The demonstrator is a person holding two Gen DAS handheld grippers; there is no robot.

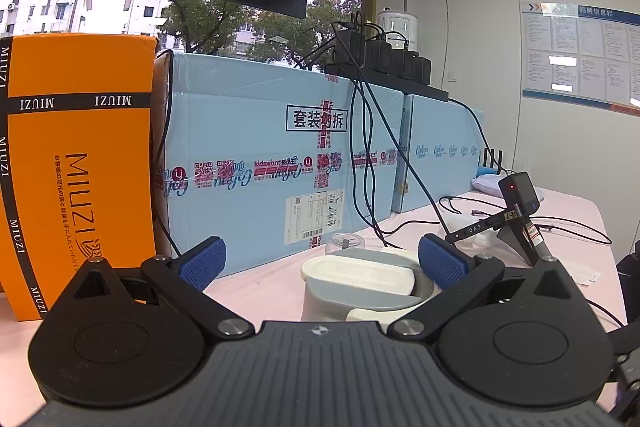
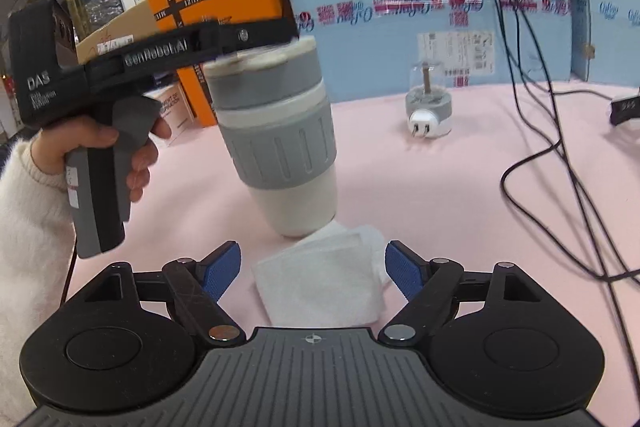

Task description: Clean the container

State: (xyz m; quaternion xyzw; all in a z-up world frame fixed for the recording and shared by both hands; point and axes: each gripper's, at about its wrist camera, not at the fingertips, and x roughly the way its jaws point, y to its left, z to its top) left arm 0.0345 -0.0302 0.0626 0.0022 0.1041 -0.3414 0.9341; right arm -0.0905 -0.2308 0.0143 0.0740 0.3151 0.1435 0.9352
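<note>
**Tumbler gripped at its top, cloth loose on the pink surface**

The left hand-held gripper (image 2: 256,39) reaches in from the left and meets the grey-and-white tumbler (image 2: 280,131) at its lid; from its own camera the blue pads (image 1: 440,261) flank the lid (image 1: 360,273), though whether they press on it I cannot tell. The tumbler leans, its base near the pink surface (image 2: 460,195) (contact is unclear). The right hand-held gripper (image 2: 312,269) has its jaws spread apart, with the folded white cloth (image 2: 320,279) lying flat between and below them, unpinched. A clear jar with a plug adapter (image 2: 428,111) stands well apart to the right. Boxes (image 2: 400,27) wall the far edge; black cables (image 2: 560,167) cross the open right side.
</note>
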